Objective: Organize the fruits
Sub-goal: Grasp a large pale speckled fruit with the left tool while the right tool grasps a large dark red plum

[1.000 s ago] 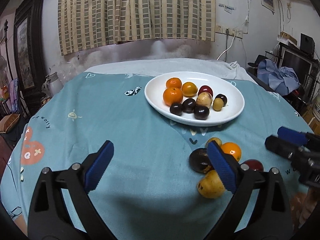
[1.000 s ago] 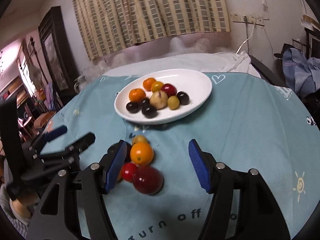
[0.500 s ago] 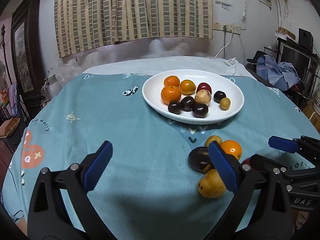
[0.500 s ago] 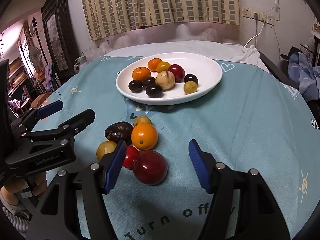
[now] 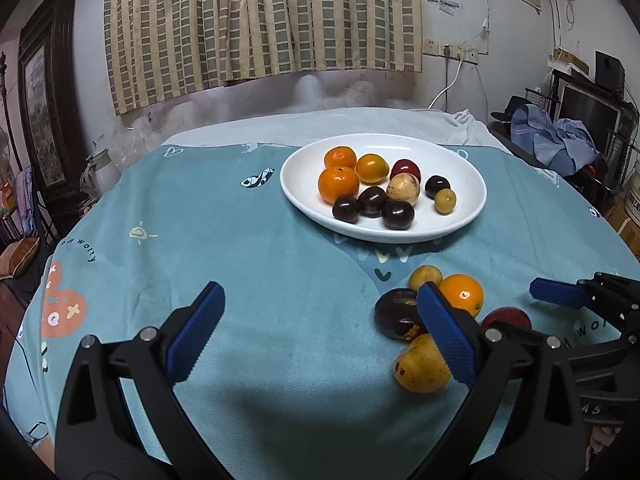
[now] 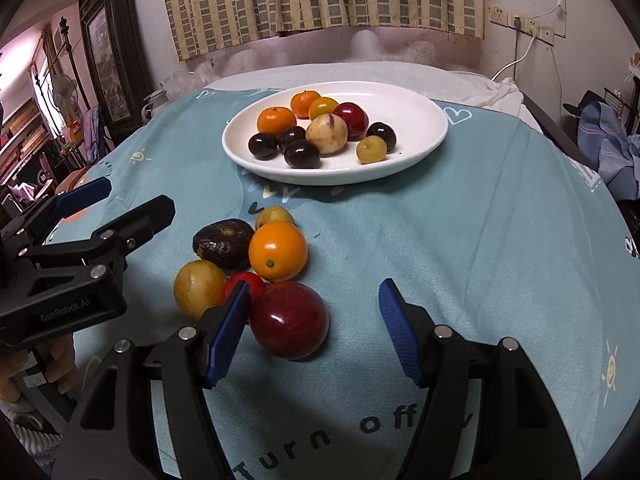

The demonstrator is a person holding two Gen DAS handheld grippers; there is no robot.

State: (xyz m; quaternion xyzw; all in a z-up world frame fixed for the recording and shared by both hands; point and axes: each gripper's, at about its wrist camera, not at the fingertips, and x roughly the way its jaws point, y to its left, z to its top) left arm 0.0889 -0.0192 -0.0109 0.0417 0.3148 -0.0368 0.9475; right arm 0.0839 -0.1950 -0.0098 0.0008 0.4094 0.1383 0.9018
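A white oval plate (image 6: 424, 136) (image 5: 304, 196) holds several fruits: oranges, dark plums, a red one, yellowish ones. Loose on the teal cloth lie an orange (image 6: 278, 251) (image 5: 464, 292), a dark wrinkled fruit (image 6: 224, 243) (image 5: 396, 318), a yellow fruit (image 6: 198, 289) (image 5: 418, 366), a small yellow fruit (image 6: 274, 216), a small red fruit (image 6: 246, 282) and a big red fruit (image 6: 290, 320). My right gripper (image 6: 314, 330) is open, its fingers either side of the big red fruit, not touching. My left gripper (image 5: 320, 334) is open and empty over bare cloth, left of the pile.
The round table is covered with a teal printed cloth (image 5: 240, 240). A striped curtain (image 5: 260, 20) hangs behind. Clothes and furniture stand at the right (image 5: 560, 144); a dark framed cabinet stands at the left (image 5: 44, 120).
My right gripper has moved forward and down toward the loose pile, so the big red fruit now sits between its open fingers. My left gripper has barely moved.
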